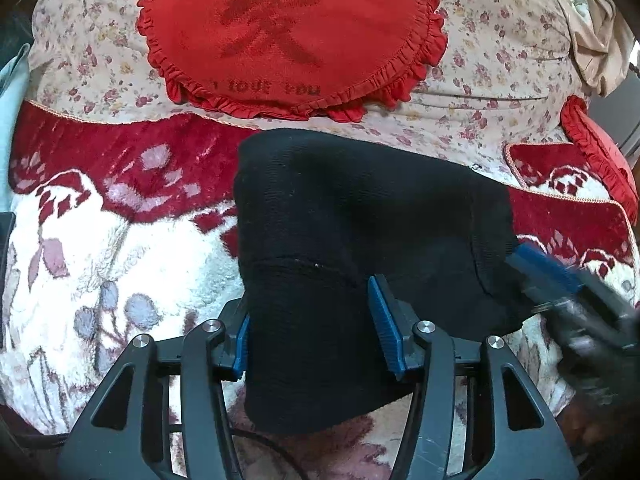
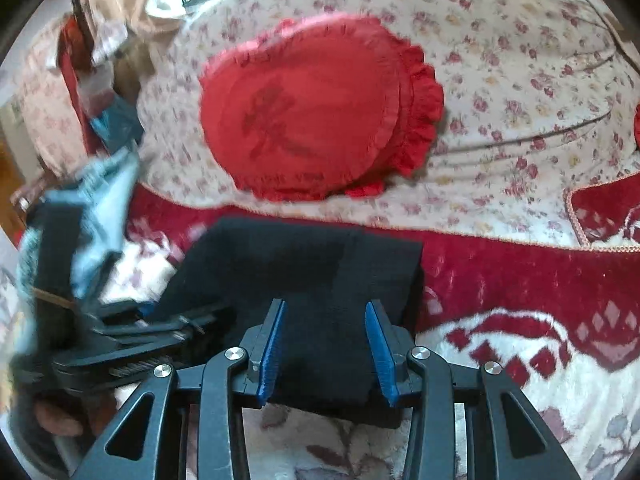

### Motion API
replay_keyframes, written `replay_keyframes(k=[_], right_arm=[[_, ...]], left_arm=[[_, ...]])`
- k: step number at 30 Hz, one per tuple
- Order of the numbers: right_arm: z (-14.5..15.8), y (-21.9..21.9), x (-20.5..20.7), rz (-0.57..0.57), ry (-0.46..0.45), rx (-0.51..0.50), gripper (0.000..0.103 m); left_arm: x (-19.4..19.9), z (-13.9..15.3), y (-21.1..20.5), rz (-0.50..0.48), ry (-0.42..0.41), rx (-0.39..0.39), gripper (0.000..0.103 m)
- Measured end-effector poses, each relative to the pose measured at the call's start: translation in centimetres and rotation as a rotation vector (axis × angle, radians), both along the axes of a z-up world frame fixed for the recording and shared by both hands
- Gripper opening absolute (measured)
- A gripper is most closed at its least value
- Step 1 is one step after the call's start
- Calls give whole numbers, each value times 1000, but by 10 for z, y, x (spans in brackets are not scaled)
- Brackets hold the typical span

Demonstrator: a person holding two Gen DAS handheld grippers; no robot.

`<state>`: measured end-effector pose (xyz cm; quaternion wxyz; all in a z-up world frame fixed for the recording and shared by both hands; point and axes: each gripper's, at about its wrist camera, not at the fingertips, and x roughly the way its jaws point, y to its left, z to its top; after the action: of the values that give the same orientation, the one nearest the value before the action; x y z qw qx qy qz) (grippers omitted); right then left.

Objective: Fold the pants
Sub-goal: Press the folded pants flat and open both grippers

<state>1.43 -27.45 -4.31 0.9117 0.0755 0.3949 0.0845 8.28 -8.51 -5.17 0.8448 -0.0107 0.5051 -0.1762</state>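
To the left of my left hand-held gripper [image 1: 316,322] the white and red plush blanket [image 1: 120,256] covers the bed, with pale flowers and leaves woven into it. My left fingers stand apart, and the black pants [image 1: 340,216] lie between them, folded into a thick dark bundle that runs forward from the fingers and spreads off to the right. I cannot tell whether the blue pads [image 1: 385,330] press the cloth; the gap looks wide. Ahead of this hand-held gripper, beyond the pants, a round red cushion [image 1: 288,32] with a frilled edge rests on the flowered bedspread [image 1: 492,64]. A large dark character is printed on it, and a line of small letters below it, upside down to me; I read only "you" with any trust. To the right, my right hand-held gripper [image 1: 532,264] comes in blurred at the edge of the pants.

In the right wrist view, my left hand-held gripper [image 2: 144,312] sits to the left, blurred. My right hand-held gripper [image 2: 326,340] has its fingers apart, with the near end of the pants [image 2: 304,264] lying between them. A second red cushion [image 1: 600,156] lies far right.
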Motion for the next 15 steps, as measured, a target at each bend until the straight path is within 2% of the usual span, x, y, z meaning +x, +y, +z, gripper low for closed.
replay_keyframes(k=[2,4,10,15], right_arm=[[-17,2,4,-6,43,-34,39],[-22,3,2,-7,25,-51,39],[-4,3,-5,-9,14,-23,39],[11,9,-12,-32,-14,-17,39]], left_arm=[[-2,2,1,-2,-2,1,51],[-6,5,2,3,-17,25,51],[-21,21,3,38,-113,129,51],[-35,33,12,71,-157,120,51]])
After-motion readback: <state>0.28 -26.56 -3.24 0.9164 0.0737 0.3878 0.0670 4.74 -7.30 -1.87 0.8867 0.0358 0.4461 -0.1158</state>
